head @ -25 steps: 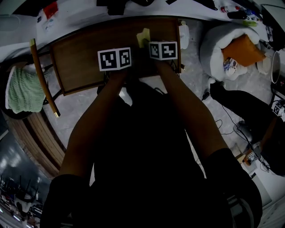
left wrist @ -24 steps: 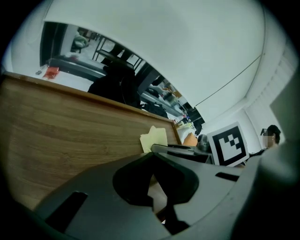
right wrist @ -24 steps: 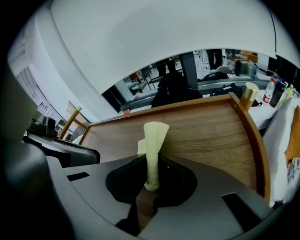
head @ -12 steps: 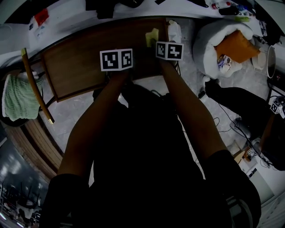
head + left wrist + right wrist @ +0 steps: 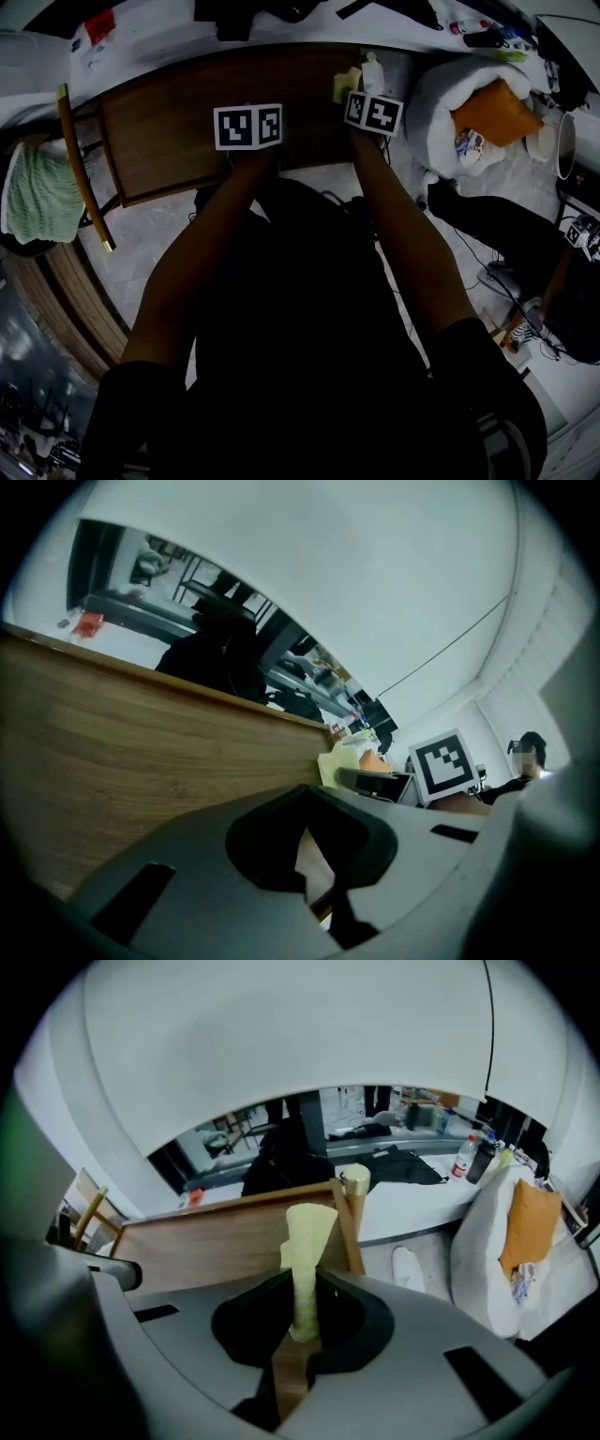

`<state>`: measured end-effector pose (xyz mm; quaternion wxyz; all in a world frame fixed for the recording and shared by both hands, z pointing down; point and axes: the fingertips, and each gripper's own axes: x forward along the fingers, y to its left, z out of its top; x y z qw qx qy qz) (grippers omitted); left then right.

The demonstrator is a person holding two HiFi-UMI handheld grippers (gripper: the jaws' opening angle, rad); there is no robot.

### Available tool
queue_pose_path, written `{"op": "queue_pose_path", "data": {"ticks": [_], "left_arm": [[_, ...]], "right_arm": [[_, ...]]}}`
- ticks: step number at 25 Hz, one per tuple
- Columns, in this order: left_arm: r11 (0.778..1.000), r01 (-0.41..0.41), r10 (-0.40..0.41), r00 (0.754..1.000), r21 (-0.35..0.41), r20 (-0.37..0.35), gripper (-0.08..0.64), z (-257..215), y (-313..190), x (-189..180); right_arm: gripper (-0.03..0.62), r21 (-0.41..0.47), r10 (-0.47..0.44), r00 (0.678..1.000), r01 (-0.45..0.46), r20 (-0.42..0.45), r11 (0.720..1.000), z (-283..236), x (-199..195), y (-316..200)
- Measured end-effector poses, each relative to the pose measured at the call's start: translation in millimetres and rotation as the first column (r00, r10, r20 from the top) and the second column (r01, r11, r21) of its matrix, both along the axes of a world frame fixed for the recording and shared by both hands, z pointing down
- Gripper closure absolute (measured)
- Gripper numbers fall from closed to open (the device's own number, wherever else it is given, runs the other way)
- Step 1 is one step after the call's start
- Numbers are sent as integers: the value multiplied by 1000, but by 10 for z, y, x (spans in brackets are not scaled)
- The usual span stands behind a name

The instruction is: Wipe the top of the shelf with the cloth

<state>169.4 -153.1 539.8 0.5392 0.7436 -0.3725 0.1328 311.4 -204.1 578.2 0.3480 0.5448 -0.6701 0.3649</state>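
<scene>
Lab/office rm, cluttered desk (image 5: 169,28), floor cables (image 5: 472,248)

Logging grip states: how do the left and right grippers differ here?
The right gripper is shut on the yellow cloth; the left gripper is shut, empty. The right gripper is at the right end of the shelf top; the left gripper near its middle. Both are over the shelf top.
</scene>
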Motion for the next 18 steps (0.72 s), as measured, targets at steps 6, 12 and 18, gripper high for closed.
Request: {"op": "queue_pose_path", "data": {"ticks": [6, 12, 18], "left_arm": [[992, 117, -118, 993, 38, 19, 551, -251, 60, -947], [973, 213, -223, 966, 84, 132, 551, -520, 217, -2249], [962, 250, -270, 929, 110, 253, 551, -653, 537, -3330]], "right_arm": [[545, 96, -174, 960, 156, 218, 983, -406, -1104, -13], [545, 100, -288, 883, 271, 371, 957, -518, -2580, 267], [545, 78, -365, 807, 374, 465, 924, -369, -3984, 733]]}}
